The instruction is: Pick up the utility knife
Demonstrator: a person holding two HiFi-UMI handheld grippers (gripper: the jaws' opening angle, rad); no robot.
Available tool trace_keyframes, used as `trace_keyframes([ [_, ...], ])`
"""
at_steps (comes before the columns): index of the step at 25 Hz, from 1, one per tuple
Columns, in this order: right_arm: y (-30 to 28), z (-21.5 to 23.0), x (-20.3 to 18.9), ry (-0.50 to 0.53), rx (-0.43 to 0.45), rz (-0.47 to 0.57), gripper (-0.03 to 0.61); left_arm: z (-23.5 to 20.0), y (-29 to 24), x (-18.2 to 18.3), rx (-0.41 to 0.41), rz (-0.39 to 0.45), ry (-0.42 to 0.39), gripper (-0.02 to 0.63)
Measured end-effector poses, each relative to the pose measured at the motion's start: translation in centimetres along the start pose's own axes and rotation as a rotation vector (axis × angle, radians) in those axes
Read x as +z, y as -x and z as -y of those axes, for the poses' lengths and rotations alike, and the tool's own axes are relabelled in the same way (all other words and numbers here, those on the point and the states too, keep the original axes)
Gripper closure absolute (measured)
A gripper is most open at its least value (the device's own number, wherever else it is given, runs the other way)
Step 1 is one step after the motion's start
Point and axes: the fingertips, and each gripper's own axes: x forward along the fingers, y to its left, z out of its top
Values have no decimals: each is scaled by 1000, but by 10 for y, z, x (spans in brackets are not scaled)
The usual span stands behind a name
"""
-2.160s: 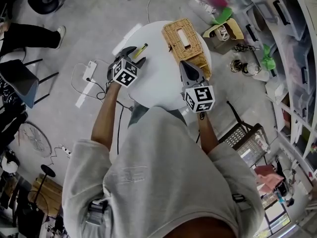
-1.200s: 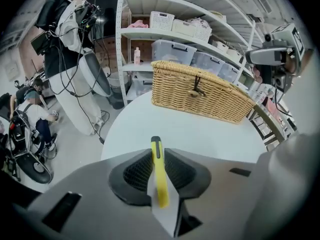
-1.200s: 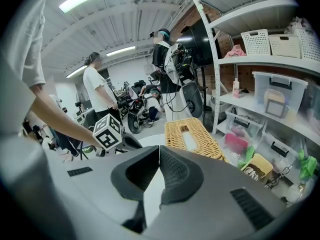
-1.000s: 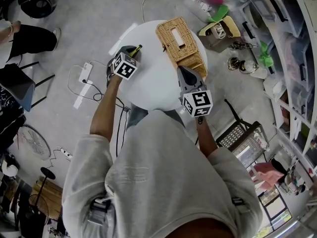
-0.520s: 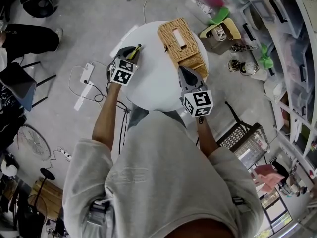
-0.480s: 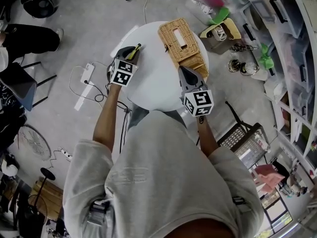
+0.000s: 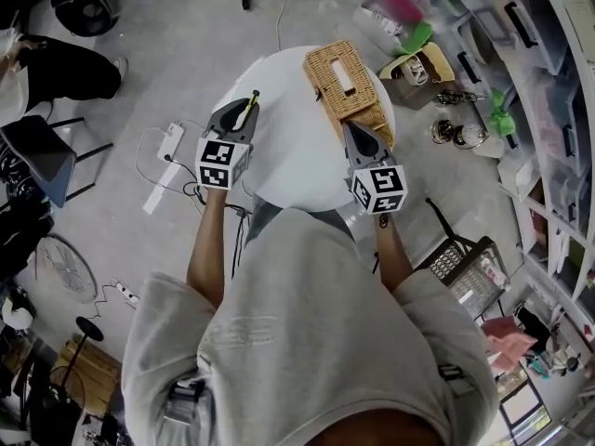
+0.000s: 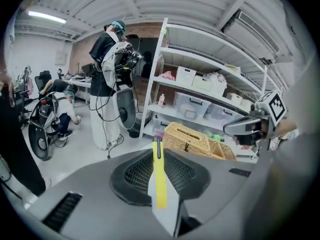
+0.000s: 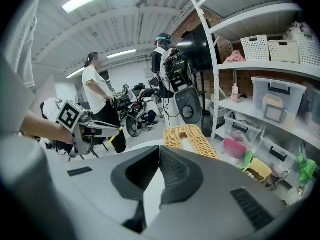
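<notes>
The utility knife [image 7: 249,104] is slim and yellow with a black tip. My left gripper [image 7: 244,111] is shut on it and holds it in the air over the left edge of the round white table [image 7: 288,161]. In the left gripper view the knife [image 8: 160,184] stands upright between the dark pads, its tip above them. My right gripper [image 7: 357,132] hovers over the table's right side, beside the wicker box [image 7: 346,77], jaws shut and empty. From the right gripper view the left gripper [image 9: 100,129] shows at left with the yellow knife [image 9: 118,130] sticking out.
The wicker box [image 9: 190,136] lies at the table's far right edge. On the floor lie a power strip [image 7: 170,138] with cables at left, a small yellow box [image 7: 420,59] and a wire basket [image 7: 469,263] at right. Shelves with bins line the right side. A person's leg [image 7: 65,68] is at far left.
My left gripper has risen from the table with the knife in it and has rolled. The right gripper has stayed where it was.
</notes>
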Motion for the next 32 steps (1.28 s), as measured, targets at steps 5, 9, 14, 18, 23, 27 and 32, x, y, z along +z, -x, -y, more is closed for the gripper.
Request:
trace_keyframes([
  [5,5,1,14,13,-1,38,548,12,26,23,7,80,14,541],
  [9,11,4,34,30,-11,93,548,22,39,43,9,131,3,541],
  [14,24,9,64,48,-28,169,548,26,52,71,16,195,-10,541],
  [18,34,12,85,65,-47,229,548,29,63,88,22,231,-41,541],
  [23,46,15,109,91,-60,289,548,33,79,112,35,287,-68,541],
  [27,55,14,127,119,-66,336,548,35,89,132,45,334,-90,541],
  [32,68,14,144,146,-74,378,548,38,102,148,60,380,-102,541],
])
